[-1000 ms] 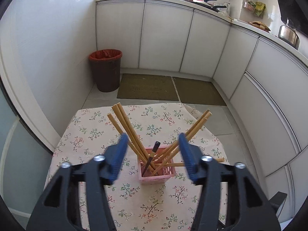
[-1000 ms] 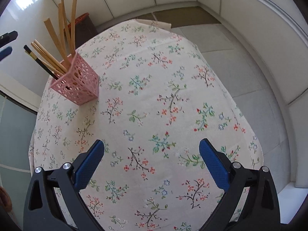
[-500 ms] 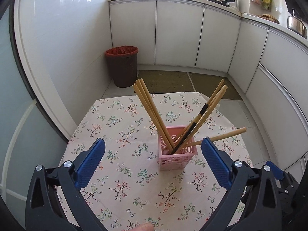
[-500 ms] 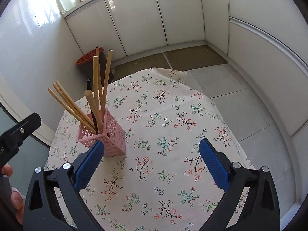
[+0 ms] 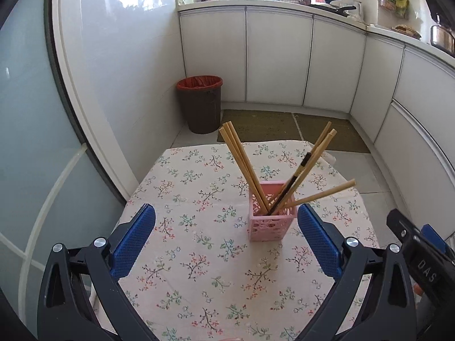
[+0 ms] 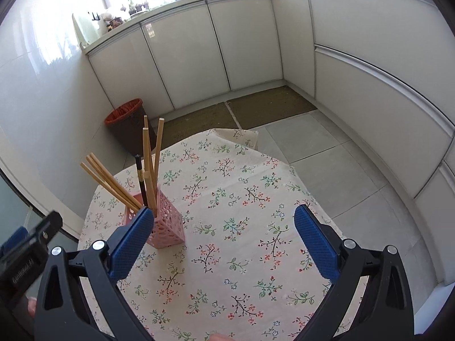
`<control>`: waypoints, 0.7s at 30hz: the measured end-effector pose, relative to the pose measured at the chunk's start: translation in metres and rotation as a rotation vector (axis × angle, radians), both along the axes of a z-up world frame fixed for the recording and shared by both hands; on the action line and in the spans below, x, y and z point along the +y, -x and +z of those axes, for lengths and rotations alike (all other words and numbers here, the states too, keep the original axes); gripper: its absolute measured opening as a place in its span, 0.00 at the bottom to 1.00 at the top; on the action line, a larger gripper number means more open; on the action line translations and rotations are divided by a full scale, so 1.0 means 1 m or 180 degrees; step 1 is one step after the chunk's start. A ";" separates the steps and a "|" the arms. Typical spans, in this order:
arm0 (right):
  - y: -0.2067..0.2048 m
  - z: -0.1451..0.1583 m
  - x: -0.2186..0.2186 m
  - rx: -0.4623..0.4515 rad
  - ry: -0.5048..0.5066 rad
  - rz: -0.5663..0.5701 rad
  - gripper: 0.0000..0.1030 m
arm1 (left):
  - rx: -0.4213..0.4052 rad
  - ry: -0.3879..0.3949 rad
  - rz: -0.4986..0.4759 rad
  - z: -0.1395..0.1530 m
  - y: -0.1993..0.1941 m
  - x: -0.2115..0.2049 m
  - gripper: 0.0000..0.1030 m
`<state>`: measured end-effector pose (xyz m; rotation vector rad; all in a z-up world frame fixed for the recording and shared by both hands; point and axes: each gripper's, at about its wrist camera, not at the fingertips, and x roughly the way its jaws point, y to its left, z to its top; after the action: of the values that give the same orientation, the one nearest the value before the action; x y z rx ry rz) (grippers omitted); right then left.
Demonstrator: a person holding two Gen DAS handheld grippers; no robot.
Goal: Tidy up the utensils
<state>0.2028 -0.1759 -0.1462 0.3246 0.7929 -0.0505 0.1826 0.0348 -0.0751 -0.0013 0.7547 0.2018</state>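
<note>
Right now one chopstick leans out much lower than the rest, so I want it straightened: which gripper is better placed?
Probably the left gripper: the pink holder sits nearly centred ahead of its open jaws. For the right gripper it lies off to one side.

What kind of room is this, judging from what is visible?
Most likely a home kitchen: white cabinets under a countertop carrying a pan and a pot, and a floral-cloth table holding a pink holder of chopsticks.

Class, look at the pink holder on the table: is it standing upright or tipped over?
Upright. The pink holder sits flat on the floral tablecloth, open end up, with the chopsticks leaning out of its top.
</note>
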 end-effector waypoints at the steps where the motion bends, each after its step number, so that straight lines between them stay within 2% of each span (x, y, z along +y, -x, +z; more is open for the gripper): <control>1: 0.004 0.006 -0.001 -0.0042 0.0010 -0.0023 0.93 | -0.0055 0.0035 0.0052 0.004 0.008 0.000 0.93; 5: 0.019 0.028 -0.001 -0.0137 0.0208 0.0063 0.93 | -0.0156 0.0146 0.0100 0.024 0.025 -0.003 0.93; 7: 0.028 0.039 -0.006 -0.0191 0.0136 0.0066 0.93 | -0.0241 0.0170 0.0085 0.037 0.034 -0.005 0.93; 10: 0.039 0.056 -0.012 -0.0100 0.0136 0.0090 0.94 | -0.0325 0.0243 0.0028 0.051 0.049 -0.011 0.93; 18: 0.085 0.102 -0.016 -0.0298 0.0377 0.0048 0.93 | -0.0525 0.0190 -0.0036 0.086 0.096 -0.027 0.93; 21: 0.099 0.112 -0.020 -0.0316 0.0335 0.0073 0.93 | -0.0605 0.0165 -0.0034 0.098 0.110 -0.029 0.93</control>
<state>0.1037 -0.1957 -0.0342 0.2167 0.6926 -0.0539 0.0723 0.0059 0.0226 -0.0649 0.5702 0.1691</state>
